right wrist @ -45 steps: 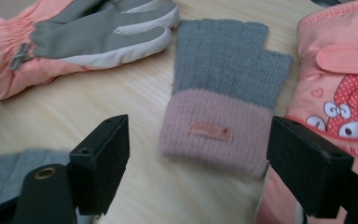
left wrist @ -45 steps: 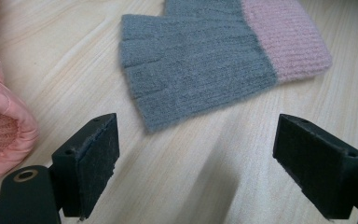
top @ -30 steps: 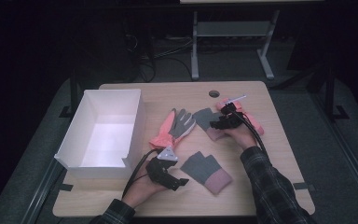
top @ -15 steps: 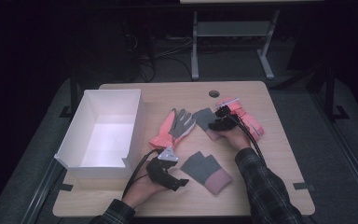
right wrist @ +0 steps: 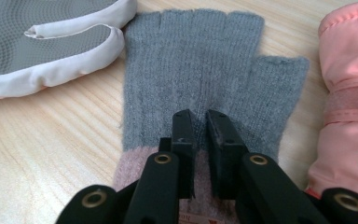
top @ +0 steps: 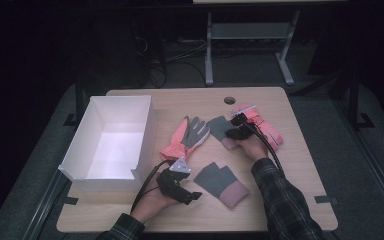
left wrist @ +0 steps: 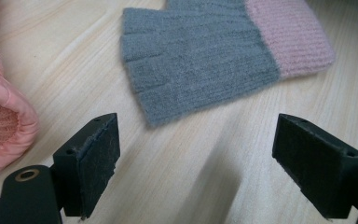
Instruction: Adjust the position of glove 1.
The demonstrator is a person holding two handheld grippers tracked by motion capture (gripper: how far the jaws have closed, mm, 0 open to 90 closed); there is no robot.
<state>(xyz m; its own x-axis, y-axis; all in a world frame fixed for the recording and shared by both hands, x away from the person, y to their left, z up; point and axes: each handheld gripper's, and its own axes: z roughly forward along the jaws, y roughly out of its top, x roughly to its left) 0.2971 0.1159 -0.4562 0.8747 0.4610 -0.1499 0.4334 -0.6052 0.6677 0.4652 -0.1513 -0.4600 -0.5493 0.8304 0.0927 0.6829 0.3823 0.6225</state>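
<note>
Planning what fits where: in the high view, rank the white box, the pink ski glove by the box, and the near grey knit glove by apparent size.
1. white box, clearly largest.
2. pink ski glove and near grey knit glove: they look much alike, too close to rank, and the knit one lies nearer the camera.

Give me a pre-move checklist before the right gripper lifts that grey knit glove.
1. Right gripper nearly shut over the far grey glove: ok.
2. Fabric actually pinched between the jaws: cannot tell.
3. Pink ski glove clear of the jaws: ok.
4. Grey-palmed glove apart from the held one: ok.
5. Left gripper open, holding nothing, short of the near grey glove: ok.
6. White box open: ok.
</note>
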